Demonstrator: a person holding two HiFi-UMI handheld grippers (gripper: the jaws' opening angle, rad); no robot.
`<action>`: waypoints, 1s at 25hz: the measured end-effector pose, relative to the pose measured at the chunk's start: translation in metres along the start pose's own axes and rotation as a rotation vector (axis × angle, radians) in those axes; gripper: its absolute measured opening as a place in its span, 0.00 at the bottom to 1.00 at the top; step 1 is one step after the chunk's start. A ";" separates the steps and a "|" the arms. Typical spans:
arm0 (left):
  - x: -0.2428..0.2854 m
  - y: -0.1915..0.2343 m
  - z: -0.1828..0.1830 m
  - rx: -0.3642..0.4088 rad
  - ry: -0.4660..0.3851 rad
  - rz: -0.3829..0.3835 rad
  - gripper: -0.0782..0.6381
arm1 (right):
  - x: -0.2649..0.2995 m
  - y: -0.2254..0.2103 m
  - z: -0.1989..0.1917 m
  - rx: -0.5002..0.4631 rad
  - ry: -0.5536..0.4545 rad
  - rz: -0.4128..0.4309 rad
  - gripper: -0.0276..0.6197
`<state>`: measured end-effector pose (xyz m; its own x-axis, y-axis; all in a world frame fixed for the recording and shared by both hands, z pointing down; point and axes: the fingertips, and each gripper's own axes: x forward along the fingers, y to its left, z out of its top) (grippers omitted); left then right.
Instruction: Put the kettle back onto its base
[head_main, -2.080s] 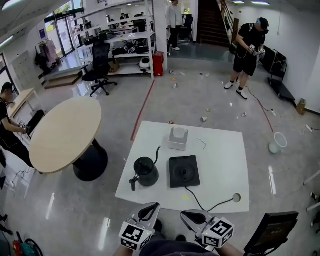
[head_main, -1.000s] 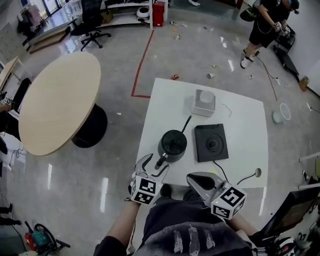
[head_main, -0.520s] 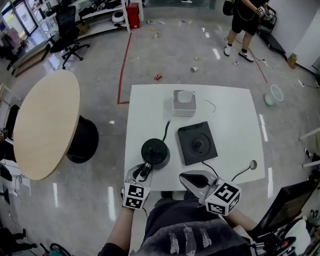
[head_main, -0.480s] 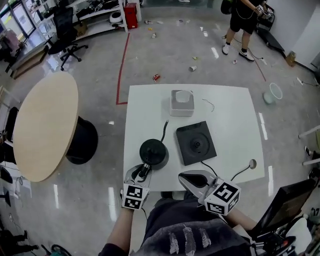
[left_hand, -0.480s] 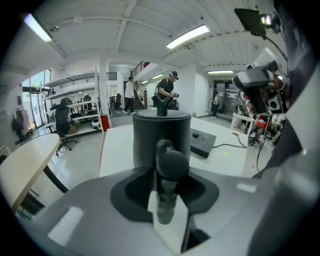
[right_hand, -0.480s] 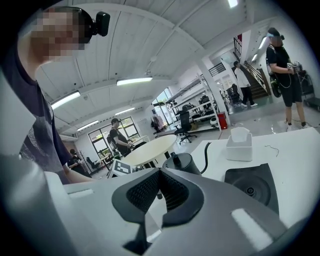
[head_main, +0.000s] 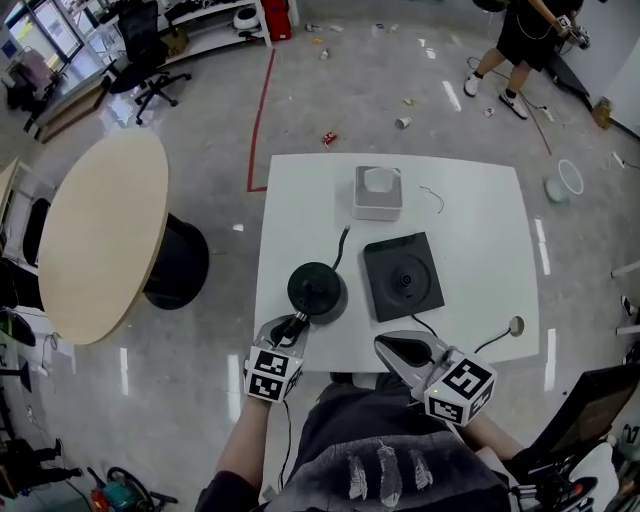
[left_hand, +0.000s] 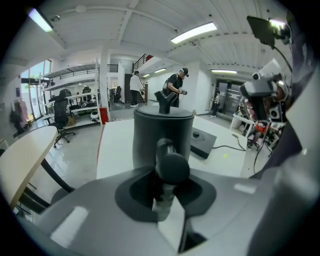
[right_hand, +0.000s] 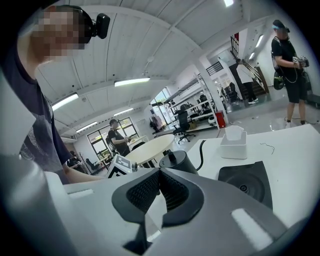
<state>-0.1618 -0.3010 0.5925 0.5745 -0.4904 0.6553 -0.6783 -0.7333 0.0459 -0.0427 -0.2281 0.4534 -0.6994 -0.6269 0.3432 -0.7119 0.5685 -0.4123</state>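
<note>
A: Where was the kettle (head_main: 315, 290) when we checked?
B: Upright on the table (head_main: 480, 250), off its base (head_main: 402, 276). In the head view the base lay flat just beside it at 3 o'clock, not touching.
A: Left claw (head_main: 288, 328)?
B: At the kettle's 7 o'clock, by the near table edge. Its jaws had just been closing. In the left gripper view we saw the handle (left_hand: 170, 165) between them with the pads hugging it. We read that as a grip on the handle. As far as we could tell, the kettle wasn't lifted yet.
A: Right claw (head_main: 402, 347)?
B: Pads together, nothing between them. It hung at the base's 6 o'clock, so it was nearer the base, but the left one had the kettle.
A: Axis?
B: The handle ran out toward 7 o'clock and the spout (head_main: 343, 243) curved toward 1 o'clock. So the long axis went 7 to 1, in line with where the left claw pointed. From that claw the body stood dead ahead at 12, with the base off at 2 o'clock.
A: So what did the move turn on?
B: We judged it as lift, carry toward 3 o'clock, set down centred on the base. It was a short sideways shift. The spout would swing if the wrist rolled, so we'd hold the 7-to-1 heading.
</note>
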 end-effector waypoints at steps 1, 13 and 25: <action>-0.001 0.001 0.000 -0.007 -0.004 0.000 0.21 | 0.000 0.000 -0.001 -0.001 0.000 0.001 0.05; -0.022 0.019 0.038 -0.155 -0.143 -0.050 0.20 | -0.012 -0.004 0.003 0.000 -0.009 -0.017 0.05; -0.029 0.025 0.057 -0.169 -0.201 -0.055 0.20 | -0.019 -0.015 -0.006 -0.001 -0.040 -0.049 0.05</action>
<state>-0.1695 -0.3324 0.5319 0.6809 -0.5477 0.4863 -0.7004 -0.6809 0.2138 -0.0191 -0.2213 0.4576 -0.6605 -0.6747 0.3294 -0.7454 0.5369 -0.3951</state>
